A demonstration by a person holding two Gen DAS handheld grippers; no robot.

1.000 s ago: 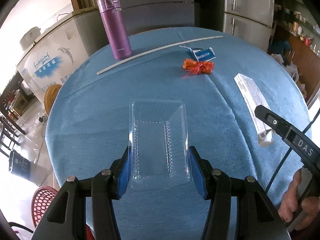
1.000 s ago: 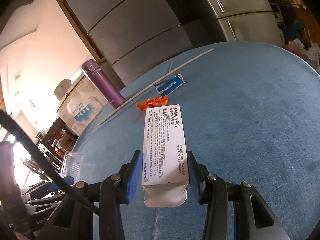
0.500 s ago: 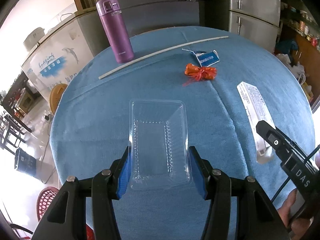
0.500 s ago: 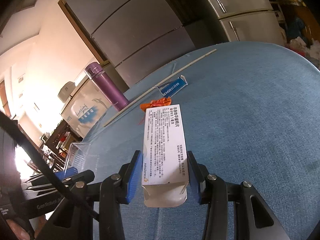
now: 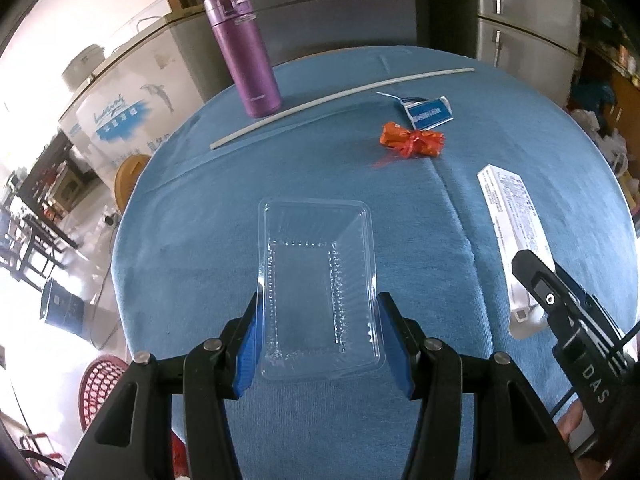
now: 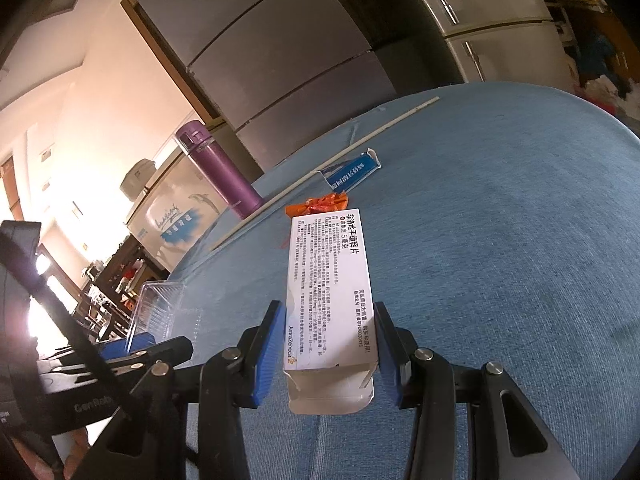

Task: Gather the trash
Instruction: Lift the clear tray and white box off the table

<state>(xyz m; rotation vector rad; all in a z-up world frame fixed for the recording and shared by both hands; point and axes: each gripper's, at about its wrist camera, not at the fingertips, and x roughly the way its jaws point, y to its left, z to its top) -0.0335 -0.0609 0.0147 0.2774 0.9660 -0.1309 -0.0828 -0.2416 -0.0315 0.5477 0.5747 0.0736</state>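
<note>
A clear plastic tray (image 5: pixel 316 248) sits low over the blue tablecloth (image 5: pixel 192 248), and my left gripper (image 5: pixel 318 300) is shut on its near end, blue pads against both long sides. A white medicine box (image 6: pixel 328 264) with an open near flap lies between the pads of my right gripper (image 6: pixel 328 306), which is shut on its near end. In the left wrist view the same box (image 5: pixel 512 208) lies at the right, under a black finger (image 5: pixel 536 276) of the right gripper. The tray (image 6: pixel 160 304) also shows at the left of the right wrist view.
An orange wrapper (image 5: pixel 412 144), a torn blue packet (image 5: pixel 430 111) and a long white stick (image 5: pixel 340 98) lie further back on the round table. A purple flask (image 5: pixel 244 52) stands at its far edge. Fridges stand behind; a red mesh seat (image 5: pixel 104 384) is below left.
The left wrist view has tilted slightly, so the far objects sit lower in frame. The tray kept its place between the left pads. The right gripper and box have not moved.
</note>
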